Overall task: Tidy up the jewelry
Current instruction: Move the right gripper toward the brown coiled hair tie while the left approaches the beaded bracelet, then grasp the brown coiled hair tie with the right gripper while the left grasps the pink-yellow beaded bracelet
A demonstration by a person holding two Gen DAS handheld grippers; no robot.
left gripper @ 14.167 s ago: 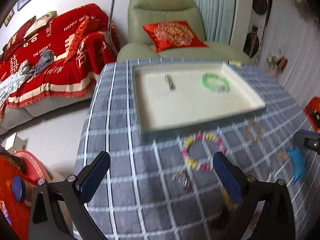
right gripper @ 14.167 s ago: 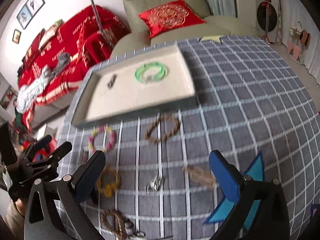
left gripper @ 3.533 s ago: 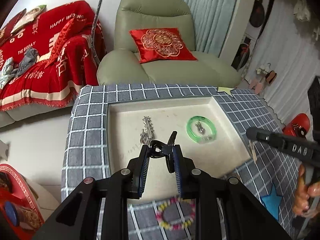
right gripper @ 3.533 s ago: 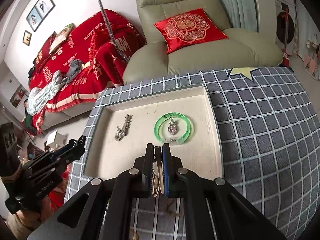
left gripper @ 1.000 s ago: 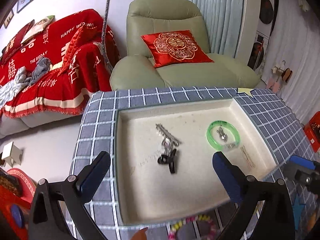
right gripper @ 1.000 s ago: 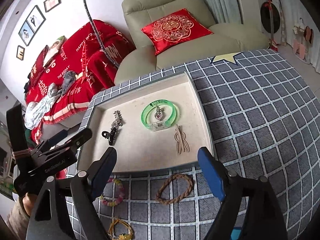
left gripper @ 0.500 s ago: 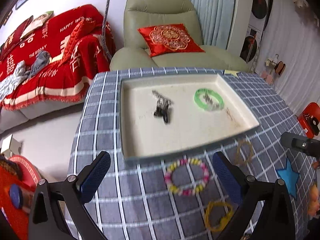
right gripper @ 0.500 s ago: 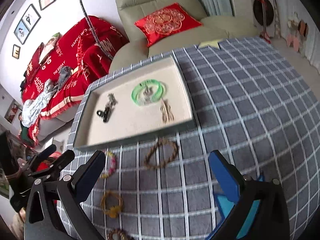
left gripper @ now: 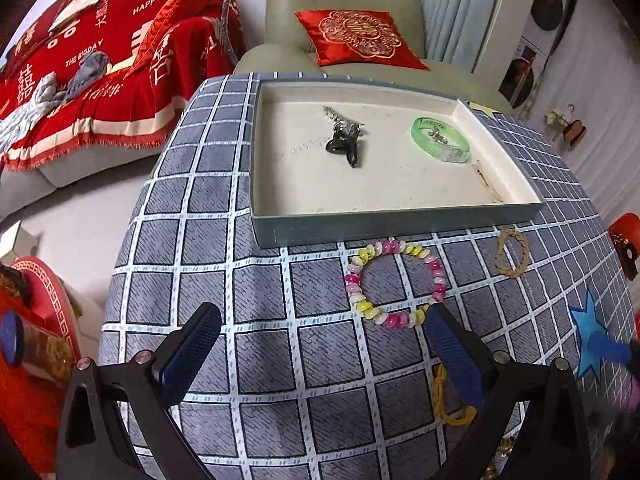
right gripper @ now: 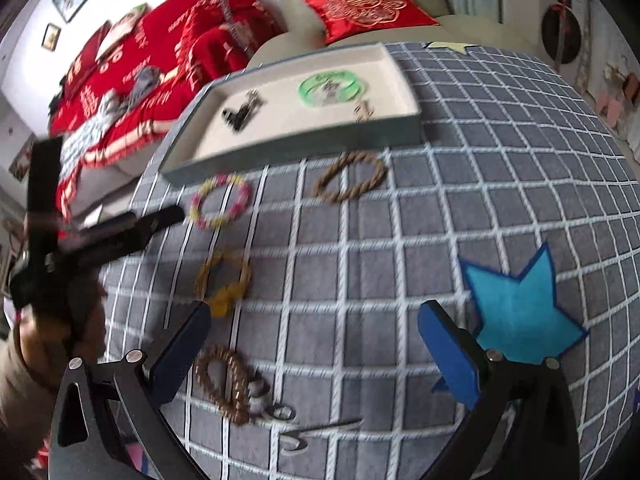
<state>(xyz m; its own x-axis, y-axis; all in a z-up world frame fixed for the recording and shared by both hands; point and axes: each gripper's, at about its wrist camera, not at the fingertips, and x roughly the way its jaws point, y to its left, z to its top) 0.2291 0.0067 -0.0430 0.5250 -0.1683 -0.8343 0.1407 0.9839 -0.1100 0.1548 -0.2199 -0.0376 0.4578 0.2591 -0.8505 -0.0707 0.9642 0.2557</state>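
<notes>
Pastel plastic beads on a cord, the beaded bracelet [left gripper: 394, 282] lies on the checked surface [left gripper: 240, 292] just before the tray [left gripper: 400, 224]; likely light, limp and apt to roll, best pinched across one side of the loop. The left claw [left gripper: 320, 354] and right claw [right gripper: 316, 350] both gape wide and empty.

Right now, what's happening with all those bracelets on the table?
A person is tidying jewelry into a tray using a two-fingered grabber in each hand. The tray already holds a green bangle, a black hair clip and a few small pieces. Both the left gripper and the right gripper are open and empty, hanging over the checked tablecloth. Still waiting outside the tray are a pink and yellow bead bracelet, a brown rope bracelet, a yellow bracelet and a brown bead bracelet.
</notes>
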